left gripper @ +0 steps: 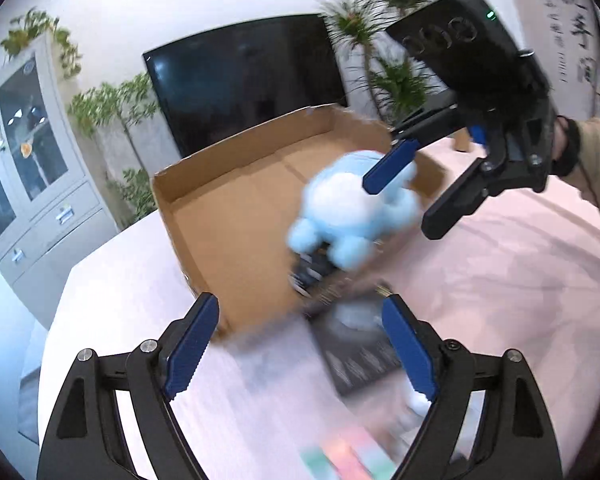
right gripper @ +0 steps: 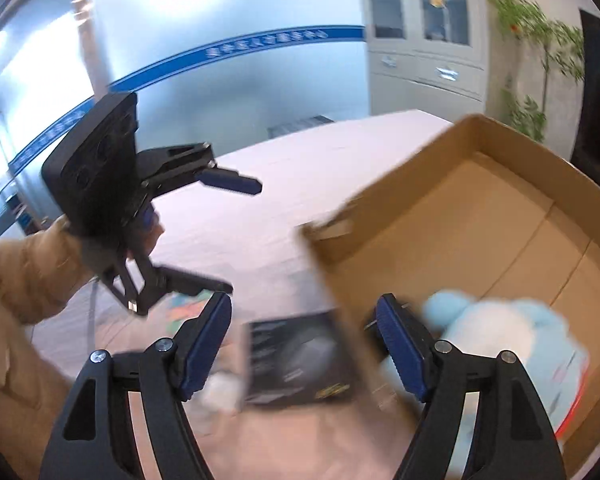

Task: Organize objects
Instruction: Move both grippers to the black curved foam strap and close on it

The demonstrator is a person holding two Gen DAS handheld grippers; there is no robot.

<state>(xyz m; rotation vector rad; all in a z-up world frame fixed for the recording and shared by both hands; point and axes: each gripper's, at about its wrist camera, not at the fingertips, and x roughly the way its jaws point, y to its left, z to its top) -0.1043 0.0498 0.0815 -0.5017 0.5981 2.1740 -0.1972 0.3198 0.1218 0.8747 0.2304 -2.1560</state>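
An open cardboard box (left gripper: 240,144) (right gripper: 500,132) lies on the pink-covered table. Inside it, near the front corner, rests a light blue and white plush toy (left gripper: 352,208) (right gripper: 500,328), blurred. A black printed package (left gripper: 356,352) (right gripper: 296,360) lies flat on the table just outside that corner. My left gripper (left gripper: 300,348) (right gripper: 240,236) is open over the package and the box corner, holding nothing. My right gripper (right gripper: 302,344) (left gripper: 414,200) is open just above the plush, with the box's corner wall showing between its fingers but not pinched.
A colourful flat item (left gripper: 340,460) (right gripper: 184,308) and a small white object (left gripper: 416,400) (right gripper: 220,392) lie on the table (left gripper: 500,272) near the package. A dark screen (left gripper: 244,80), potted plants (left gripper: 396,80) and a grey cabinet (left gripper: 28,160) stand behind. A tan sleeve (right gripper: 16,280) reaches in.
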